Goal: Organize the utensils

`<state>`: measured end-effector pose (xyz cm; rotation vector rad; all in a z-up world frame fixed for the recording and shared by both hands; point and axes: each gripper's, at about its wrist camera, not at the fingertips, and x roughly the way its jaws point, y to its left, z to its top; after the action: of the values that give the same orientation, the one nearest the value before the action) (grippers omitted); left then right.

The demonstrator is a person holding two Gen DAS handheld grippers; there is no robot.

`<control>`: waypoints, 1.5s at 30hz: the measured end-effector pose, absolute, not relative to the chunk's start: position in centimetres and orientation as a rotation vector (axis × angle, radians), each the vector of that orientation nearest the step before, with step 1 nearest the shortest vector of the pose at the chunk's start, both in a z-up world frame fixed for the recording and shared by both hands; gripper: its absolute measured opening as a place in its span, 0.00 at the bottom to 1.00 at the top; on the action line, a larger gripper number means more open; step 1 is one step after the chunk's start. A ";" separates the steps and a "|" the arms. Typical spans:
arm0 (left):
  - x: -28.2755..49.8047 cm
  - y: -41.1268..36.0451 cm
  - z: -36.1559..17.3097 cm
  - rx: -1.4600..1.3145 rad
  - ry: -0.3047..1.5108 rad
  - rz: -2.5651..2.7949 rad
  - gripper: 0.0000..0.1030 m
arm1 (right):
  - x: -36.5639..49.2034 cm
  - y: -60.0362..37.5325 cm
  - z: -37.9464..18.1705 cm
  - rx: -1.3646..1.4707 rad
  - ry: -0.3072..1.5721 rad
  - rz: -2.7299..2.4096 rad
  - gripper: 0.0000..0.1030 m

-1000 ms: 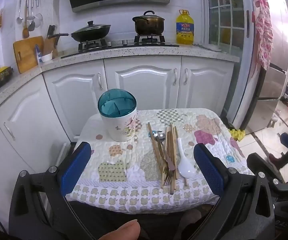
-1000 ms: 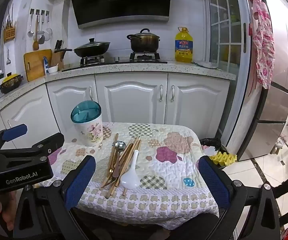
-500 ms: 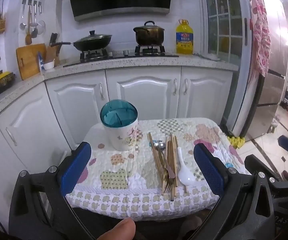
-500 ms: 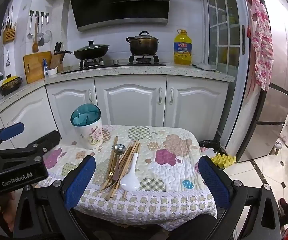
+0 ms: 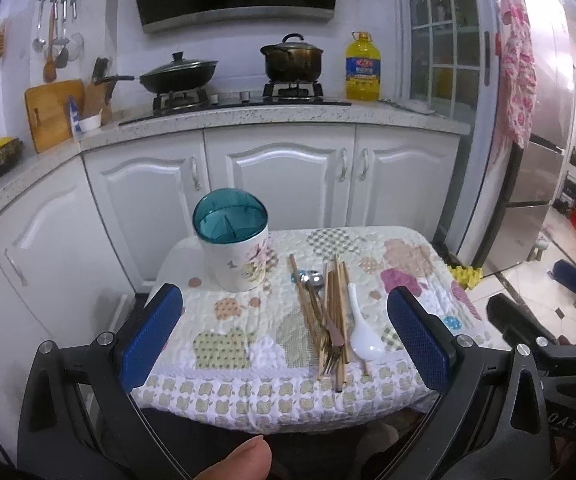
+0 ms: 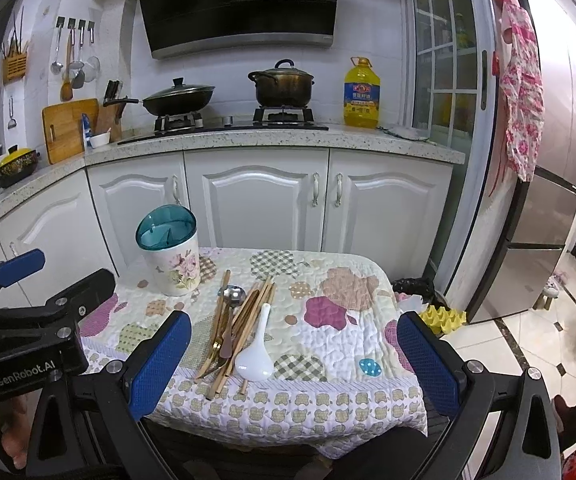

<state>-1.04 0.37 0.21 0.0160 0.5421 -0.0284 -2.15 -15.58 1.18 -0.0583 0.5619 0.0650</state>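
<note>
Above the tabletop (image 5: 244, 360), your left tool (image 5: 284, 344) and right tool (image 6: 294, 360) have only drifted — both spread, empty; utensils (image 6: 240, 320) untouched.

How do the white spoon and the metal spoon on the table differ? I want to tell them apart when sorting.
The white spoon is opaque white with a broad, deep bowl; the metal spoon is shiny silver with a smaller round bowl. The white spoon's bowl points toward the near table edge; the metal spoon's bowl points toward the holder side. The white spoon lies at the right edge of the pile; the metal spoon sits among the chopsticks. Both lie flat on the tablecloth.
</note>
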 end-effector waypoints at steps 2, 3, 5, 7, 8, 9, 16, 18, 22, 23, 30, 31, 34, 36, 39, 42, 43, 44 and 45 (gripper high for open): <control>-1.0 0.7 0.2 0.007 0.547 -0.020 1.00 | -2.1 -15.6 1.2 -0.057 0.565 0.060 0.99; -1.0 0.8 0.2 0.002 0.548 -0.014 1.00 | -2.0 -15.7 1.1 -0.055 0.567 0.060 0.99; -1.0 1.2 0.2 -0.007 0.547 -0.004 1.00 | -2.0 -15.7 1.1 -0.055 0.569 0.057 0.99; -1.0 1.4 0.3 -0.015 0.543 0.001 1.00 | -2.0 -15.7 1.2 -0.054 0.569 0.058 0.99; -1.0 1.6 0.4 -0.016 0.543 0.000 1.00 | -2.0 -15.7 1.2 -0.055 0.569 0.058 0.99; -1.0 1.6 0.4 -0.014 0.542 -0.001 1.00 | -2.0 -15.7 1.2 -0.055 0.569 0.056 0.99; -1.0 1.1 0.2 0.013 0.548 -0.016 1.00 | -2.0 -15.7 1.2 -0.056 0.567 0.062 0.99; -1.0 1.1 0.2 0.015 0.550 -0.018 1.00 | -2.0 -15.8 1.2 -0.051 0.566 0.062 0.99; -1.0 1.1 0.1 0.012 0.554 -0.019 1.00 | -2.1 -15.8 1.0 -0.051 0.571 0.064 0.99; -1.0 1.1 0.0 0.012 0.557 -0.018 1.00 | -2.1 -15.7 1.0 -0.051 0.571 0.064 0.99; -1.0 1.0 -0.1 0.016 0.564 -0.023 1.00 | -2.2 -15.7 0.9 -0.048 0.572 0.063 0.99; -1.0 1.0 -0.2 0.016 0.564 -0.023 1.00 | -2.2 -15.7 0.9 -0.047 0.572 0.062 0.99; -1.0 0.9 -0.2 0.019 0.561 -0.022 1.00 | -2.2 -15.7 0.8 -0.046 0.572 0.063 0.99; -1.0 1.0 -0.3 0.012 0.566 -0.021 1.00 | -2.2 -15.7 0.8 -0.046 0.572 0.061 0.99; -1.0 1.0 -0.3 0.007 0.571 -0.017 1.00 | -2.3 -15.7 0.8 -0.045 0.573 0.061 0.99; -1.1 1.0 -0.4 0.010 0.570 -0.018 1.00 | -2.3 -15.7 0.8 -0.046 0.571 0.061 0.99; -1.1 1.0 -0.4 0.011 0.571 -0.018 1.00 | -2.2 -15.7 0.8 -0.045 0.573 0.061 0.99; -1.1 1.0 -0.5 0.011 0.572 -0.018 1.00 | -2.2 -15.8 0.8 -0.044 0.574 0.061 0.99; -1.1 1.0 -0.5 0.010 0.572 -0.019 1.00 | -2.2 -15.8 0.7 -0.044 0.576 0.061 0.99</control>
<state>-1.15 1.03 -0.49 0.0103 0.5716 -0.0185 -2.24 -15.78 0.71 -0.0437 0.5757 0.0607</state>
